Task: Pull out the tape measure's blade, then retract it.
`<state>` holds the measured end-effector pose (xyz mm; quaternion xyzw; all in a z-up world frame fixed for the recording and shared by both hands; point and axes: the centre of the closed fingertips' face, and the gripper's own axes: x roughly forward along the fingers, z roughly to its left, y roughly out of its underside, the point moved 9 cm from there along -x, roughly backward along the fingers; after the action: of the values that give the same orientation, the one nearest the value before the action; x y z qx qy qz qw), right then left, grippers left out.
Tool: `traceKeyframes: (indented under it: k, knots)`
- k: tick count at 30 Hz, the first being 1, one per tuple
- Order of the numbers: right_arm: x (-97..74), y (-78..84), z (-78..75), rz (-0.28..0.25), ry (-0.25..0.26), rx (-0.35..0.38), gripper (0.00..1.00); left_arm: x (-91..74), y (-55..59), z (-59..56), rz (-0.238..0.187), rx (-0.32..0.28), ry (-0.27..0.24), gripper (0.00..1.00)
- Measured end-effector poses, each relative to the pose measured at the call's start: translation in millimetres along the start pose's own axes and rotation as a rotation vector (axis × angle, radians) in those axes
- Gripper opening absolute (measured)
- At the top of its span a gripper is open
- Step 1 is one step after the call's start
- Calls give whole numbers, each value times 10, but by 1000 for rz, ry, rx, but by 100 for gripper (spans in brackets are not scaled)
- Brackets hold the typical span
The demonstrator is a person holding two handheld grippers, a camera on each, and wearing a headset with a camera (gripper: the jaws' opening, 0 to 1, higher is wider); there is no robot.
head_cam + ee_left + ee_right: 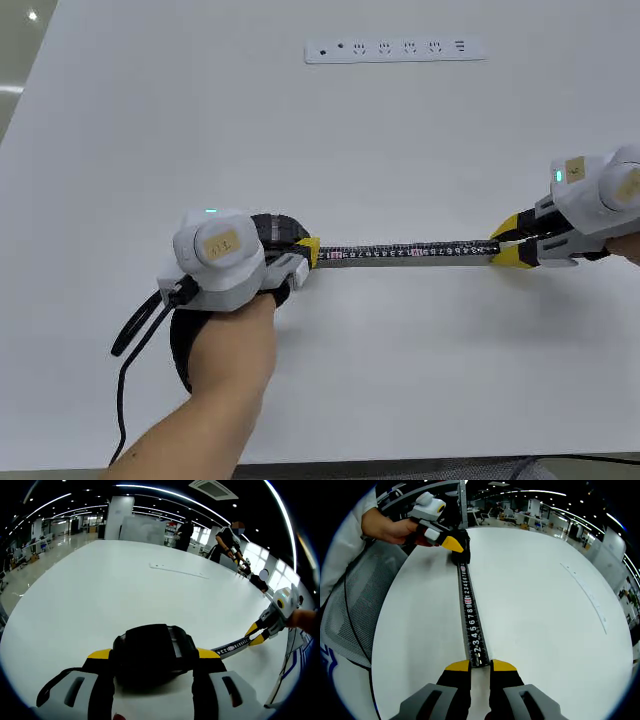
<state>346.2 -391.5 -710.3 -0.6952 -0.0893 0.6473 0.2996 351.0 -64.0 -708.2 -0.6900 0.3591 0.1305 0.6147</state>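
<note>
There is one big white table (300, 130). On it are two grippers, one long white power strip (395, 48) at the far side, and one black tape measure (278, 230) with one blade (410, 250) out of it.

In the head view the left gripper (300, 260) covers most of the tape measure. The very tip of the blade is tucked between the jaws of the right gripper (481, 666), so it cannot be seen. The numbers on the blade are too small to read in the head view.

The left gripper's jaws squeeze the tape measure from both sides. The blade lies flat on the table, straight across to the right gripper. The right gripper's jaws are almost together and pinch the blade's end.
</note>
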Motion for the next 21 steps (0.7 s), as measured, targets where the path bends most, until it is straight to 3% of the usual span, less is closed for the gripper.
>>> traceKeyframes:
  k: [21]
  knots:
    - [229,-387,-11,-66,-29,-11,9,-11,-8,2,2,-34,15,58]
